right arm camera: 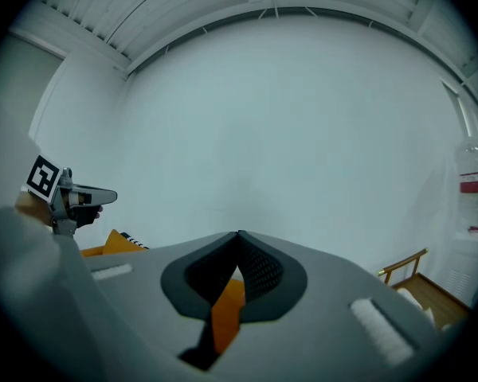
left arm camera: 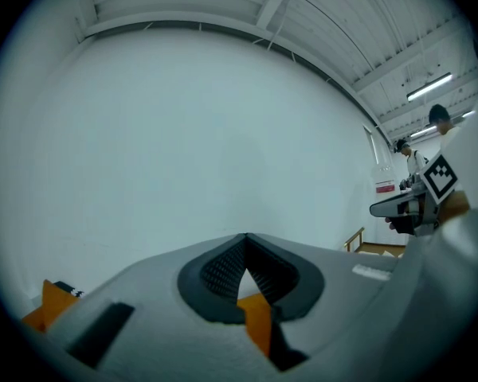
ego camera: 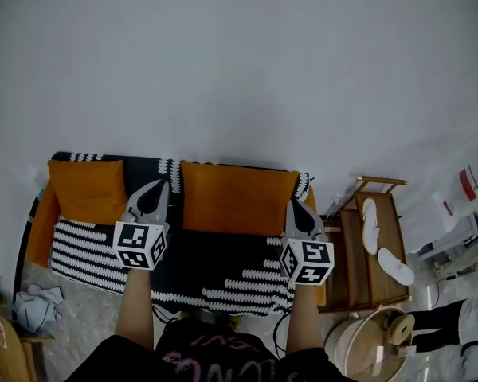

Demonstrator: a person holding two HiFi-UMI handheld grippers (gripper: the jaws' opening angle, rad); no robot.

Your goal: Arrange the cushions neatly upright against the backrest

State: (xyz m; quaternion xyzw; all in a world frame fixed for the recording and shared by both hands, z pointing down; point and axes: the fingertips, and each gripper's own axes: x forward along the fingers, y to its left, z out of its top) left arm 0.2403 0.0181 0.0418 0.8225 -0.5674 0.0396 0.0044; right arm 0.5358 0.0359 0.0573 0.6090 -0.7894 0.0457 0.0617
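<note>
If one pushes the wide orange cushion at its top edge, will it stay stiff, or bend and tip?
The wide orange cushion looks plump with rounded edges, so it probably dents rather than staying stiff. It stands upright at the back of the sofa, so it would likely tip forward only if pulled.

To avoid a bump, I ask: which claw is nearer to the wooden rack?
Right. The right claw is just left of the rack; the left claw is farther left, past the big cushion.

No print reads clearly: shirt lettering (ego camera: 215, 362) and a red label (ego camera: 469, 185) are blurred.
</note>
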